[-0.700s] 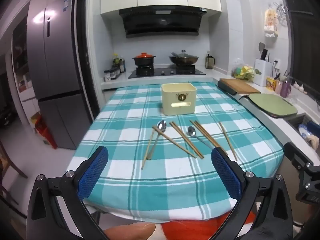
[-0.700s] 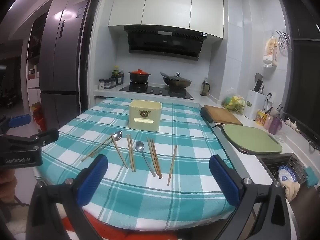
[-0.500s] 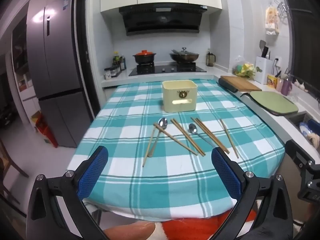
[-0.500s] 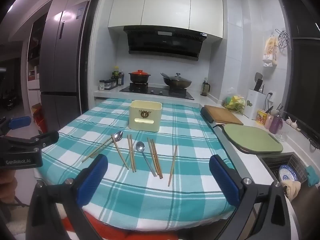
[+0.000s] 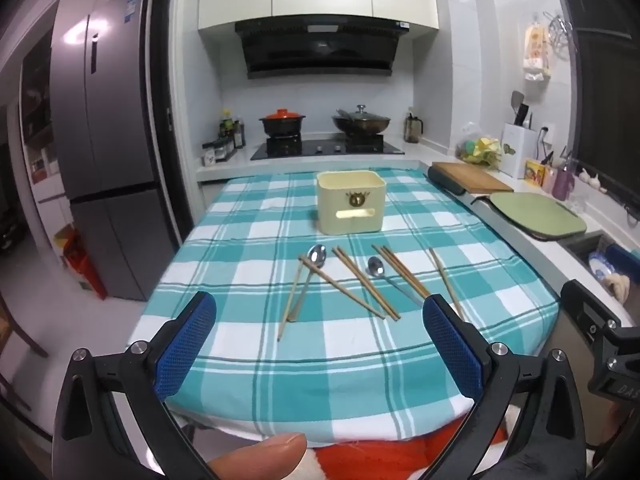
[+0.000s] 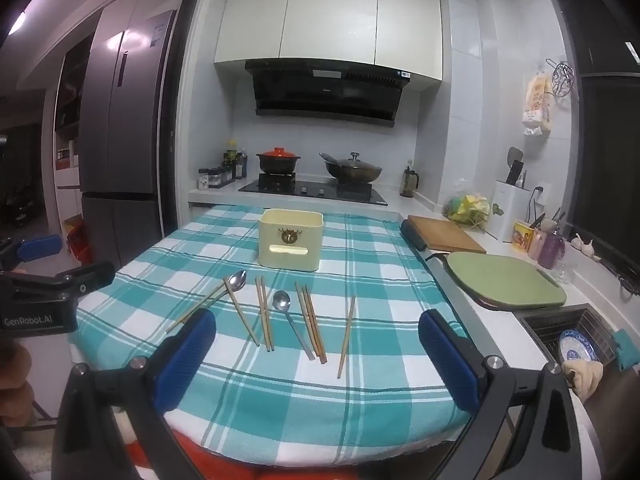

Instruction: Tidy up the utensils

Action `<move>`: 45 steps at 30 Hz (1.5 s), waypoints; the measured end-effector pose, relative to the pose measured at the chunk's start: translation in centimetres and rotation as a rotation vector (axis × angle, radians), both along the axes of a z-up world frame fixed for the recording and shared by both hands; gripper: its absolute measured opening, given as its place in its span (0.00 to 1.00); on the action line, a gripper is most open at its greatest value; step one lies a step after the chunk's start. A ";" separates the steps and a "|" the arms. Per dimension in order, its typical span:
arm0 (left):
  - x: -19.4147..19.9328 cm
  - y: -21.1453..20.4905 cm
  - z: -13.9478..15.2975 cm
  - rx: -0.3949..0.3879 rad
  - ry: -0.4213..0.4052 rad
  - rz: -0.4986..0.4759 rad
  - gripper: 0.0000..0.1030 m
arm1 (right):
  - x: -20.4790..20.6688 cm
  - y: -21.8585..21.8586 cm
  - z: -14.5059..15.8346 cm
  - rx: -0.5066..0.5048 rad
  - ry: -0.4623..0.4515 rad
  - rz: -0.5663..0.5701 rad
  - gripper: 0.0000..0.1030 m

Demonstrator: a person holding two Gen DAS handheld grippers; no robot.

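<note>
Across the middle of the left wrist frame, on a teal checked tablecloth [image 5: 248, 280], lie the utensils: wooden chopsticks [image 5: 366, 282] fanned out in loose pairs and singles, and two metal spoons, the left spoon [image 5: 316, 257] crossed by a chopstick, the right spoon [image 5: 376, 268] lying between two chopstick pairs. Above them in the frame stands a cream holder [image 5: 351, 202], open-topped, well apart from the spread. At the bottom of the frame the left gripper [image 5: 319, 350] has its blue pads spread wide with nothing between them; the right gripper [image 6: 316, 354] in its own view is equally wide and empty, short of the near table edge. The chopsticks look light, stiff and thin, likely to roll or scissor apart if pinched off-centre, so a hold near mid-length seems soundest. The spoons look smooth and slippery; their narrow handles, flat on soft cloth, probably offer the best purchase.
</note>
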State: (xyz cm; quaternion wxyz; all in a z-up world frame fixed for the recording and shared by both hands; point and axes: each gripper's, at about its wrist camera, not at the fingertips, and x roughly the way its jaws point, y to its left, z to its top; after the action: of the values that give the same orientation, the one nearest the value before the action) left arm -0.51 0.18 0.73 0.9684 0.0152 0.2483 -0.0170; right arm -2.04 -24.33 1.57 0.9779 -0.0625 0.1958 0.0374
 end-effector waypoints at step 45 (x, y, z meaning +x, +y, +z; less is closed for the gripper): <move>0.8 -0.9 -1.4 0.068 0.036 0.022 1.00 | 0.1 -0.2 0.1 0.010 -0.015 -0.014 1.00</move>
State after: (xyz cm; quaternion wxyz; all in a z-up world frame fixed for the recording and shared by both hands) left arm 0.29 -0.71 -0.68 0.9629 0.0450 0.2660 0.0020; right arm -1.94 -24.49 1.62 0.9800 -0.0564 0.1885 0.0310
